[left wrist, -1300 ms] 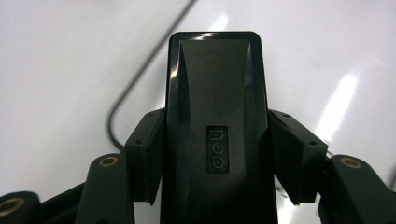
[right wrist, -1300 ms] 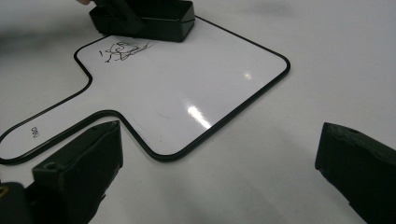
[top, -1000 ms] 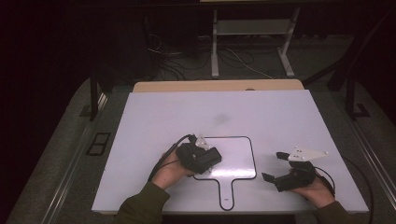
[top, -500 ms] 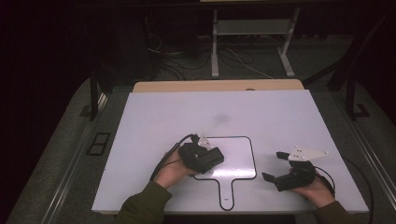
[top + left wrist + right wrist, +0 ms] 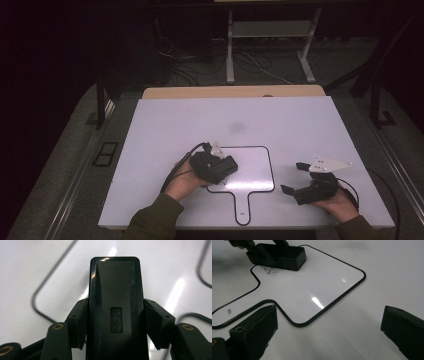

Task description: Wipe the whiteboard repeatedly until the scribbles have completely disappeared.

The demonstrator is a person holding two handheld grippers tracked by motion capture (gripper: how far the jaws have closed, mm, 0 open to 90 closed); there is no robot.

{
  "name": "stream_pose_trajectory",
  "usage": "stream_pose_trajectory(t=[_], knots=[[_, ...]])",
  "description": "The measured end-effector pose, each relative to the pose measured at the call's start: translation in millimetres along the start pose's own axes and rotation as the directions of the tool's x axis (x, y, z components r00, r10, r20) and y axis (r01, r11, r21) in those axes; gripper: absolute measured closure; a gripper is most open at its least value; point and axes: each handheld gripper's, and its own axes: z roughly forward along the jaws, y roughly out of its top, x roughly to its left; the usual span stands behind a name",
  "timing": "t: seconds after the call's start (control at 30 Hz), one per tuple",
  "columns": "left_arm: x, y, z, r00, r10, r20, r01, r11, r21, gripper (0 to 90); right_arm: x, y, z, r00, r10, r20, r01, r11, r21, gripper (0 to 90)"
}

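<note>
Black and blocky, a plastic whiteboard eraser [image 5: 115, 315] with raised lettering on its back sits pinched between the two jaws of the left gripper [image 5: 218, 167], whose pads press on its long sides. It rests on the near left part of a small white paddle-shaped board with a black rim [image 5: 252, 170], which lies flat on the white table [image 5: 300, 125] with its handle pointing toward the person. In the right gripper view the eraser [image 5: 283, 256] lies at the board's far left corner, right beside a few faint dark pen marks [image 5: 270, 271]. The right gripper [image 5: 295, 177] rests on the table to the right of the board, well apart from the eraser, its jaws spread wide with nothing between them.
</note>
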Motion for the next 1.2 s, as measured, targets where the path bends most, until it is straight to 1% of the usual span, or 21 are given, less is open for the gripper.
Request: stream_pose_trajectory(t=[0.03, 0.13, 0.23, 0.33, 0.4, 0.43, 0.5, 0.57, 0.6, 0.63, 0.67, 0.73, 0.8, 0.9, 0.93, 0.97, 1.03, 1.07, 1.1, 1.13, 1.2], knots=[[-3.3, -1.1, -1.0, 0.9999, 0.005, 0.011, -0.005, 1.0, 0.002, 39.8, 0.0, 0.0, 0.0, 1.0, 0.0, 0.0, 0.0, 1.0, 0.0, 0.0], [-12.6, -4.8, -3.9, 0.9996, 0.016, 0.023, -0.016, 0.9999, 0.001, 39.8, 0.3, -0.1, -0.1, 1.0, 0.0, 0.0, 0.0, 1.0, 0.0, 0.0], [-11.3, -6.2, -4.8, 0.9996, 0.015, 0.024, -0.015, 0.9999, 0.001, 39.8, 0.5, 0.0, -0.3, 1.0, 0.001, 0.001, -0.001, 1.0, 0.0, 0.0], [-5.4, -3.1, -3.4, 0.999, 0.025, -0.037, -0.024, 0.9996, 0.014, 39.8, 0.4, 0.0, -0.1, 1.0, -0.002, 0.003, 0.002, 1.0, 0.001, 0.0], [0.6, -2.3, -3.3, 0.998, 0.018, -0.061, -0.017, 0.9997, 0.02, 39.8, 0.5, 0.0, -0.3, 1.0, -0.001, 0.003, 0.001, 1.0, 0.002, 0.0], [1.4, -2.5, -2.9, 0.9986, 0.003, -0.053, -0.002, 0.9999, 0.016, 39.8, 0.4, 0.0, -0.3, 1.0, -0.001, 0.003, 0.001, 1.0, 0.001, 0.0], [-0.1, -2.9, -3.6, 0.9989, 0.012, -0.044, -0.011, 0.9997, 0.02, 39.8, 0.2, 0.0, -0.3, 1.0, 0.0, 0.003, 0.0, 1.0, 0.001, 0.0], [-4.7, -4.6, -4.6, 0.9998, 0.016, -0.008, -0.016, 0.9997, 0.018, 39.8, -0.1, 0.0, 0.0, 1.0, -0.002, 0.002, 0.002, 1.0, 0.0, 0.0], [-8.0, -5.7, -5.1, 0.9999, 0.016, 0.004, -0.016, 0.9998, 0.015, 39.8, -0.3, 0.1, 0.2, 1.0, -0.003, 0.002, 0.003, 1.0, -0.001, 0.0], [-10.4, -6.1, -5.9, 0.9996, 0.027, 0.01, -0.027, 0.9995, 0.019, 39.7, -0.3, 0.1, 0.3, 1.0, -0.003, 0.002, 0.003, 1.0, -0.001, 0.0], [-12.8, -6.3, -6.0, 0.9996, 0.026, 0.006, -0.026, 0.9995, 0.017, 39.8, -0.2, 0.1, 0.4, 1.0, -0.003, 0.001, 0.003, 1.0, -0.001, 0.0], [-12.2, -5.2, -5.5, 0.9996, 0.027, 0.004, -0.027, 0.9995, 0.019, 39.7, 0.2, 0.1, 0.3, 1.0, -0.002, 0.002, 0.002, 1.0, 0.0, 0.0], [-10.3, -3.5, -3.6, 0.9996, 0.022, -0.014, -0.022, 0.9996, 0.017, 39.7, 0.5, 0.3, 0.2, 1.0, -0.003, 0.003, 0.003, 1.0, 0.001, 0.0], [-8.3, 0.3, -1.7, 0.9992, 0.026, -0.029, -0.026, 0.9994, 0.024, 39.7, 0.7, 0.4, 0.3, 1.0, -0.003, 0.005, 0.003, 1.0, 0.002, 0.0], [-8.7, 0.8, -1.9, 0.9989, 0.035, -0.032, -0.034, 0.999, 0.03, 39.7, 0.6, 0.5, 0.3, 1.0, -0.004, 0.005, 0.004, 1.0, 0.002, 0.0], [-9.7, 0.8, -2.1, 0.9989, 0.041, -0.022, -0.04, 0.9987, 0.033, 39.7, 0.5, 0.4, 0.3, 1.0, -0.004, 0.004, 0.004, 1.0, 0.001, 0.0], [-14.1, -0.1, -2.2, 0.9992, 0.037, 0.013, -0.038, 0.999, 0.025, 39.7, 0.1, 0.4, 0.3, 1.0, -0.003, 0.003, 0.003, 1.0, 0.0, 0.0], [-16.3, -0.1, -2.6, 0.9988, 0.047, 0.009, -0.047, 0.9985, 0.029, 39.7, 0.0, 0.4, 0.3, 1.0, -0.003, 0.003, 0.003, 1.0, 0.0, 0.0], [-17.2, -0.2, -2.3, 0.9991, 0.042, 0.004, -0.042, 0.9988, 0.024, 39.7, 0.0, 0.4, 0.4, 1.0, -0.003, 0.003, 0.003, 1.0, 0.0, 0.0], [-14.8, -0.3, -2.4, 0.9991, 0.041, 0.013, -0.041, 0.9988, 0.025, 39.7, 0.2, 0.5, 0.3, 1.0, -0.003, 0.003, 0.003, 1.0, 0.0, 0.0], [-9.4, -1.1, -2.8, 0.9997, 0.024, -0.005, -0.024, 0.9993, 0.028, 39.7, 0.5, 0.4, 0.1, 1.0, -0.004, 0.004, 0.004, 1.0, 0.001, 0.0]])
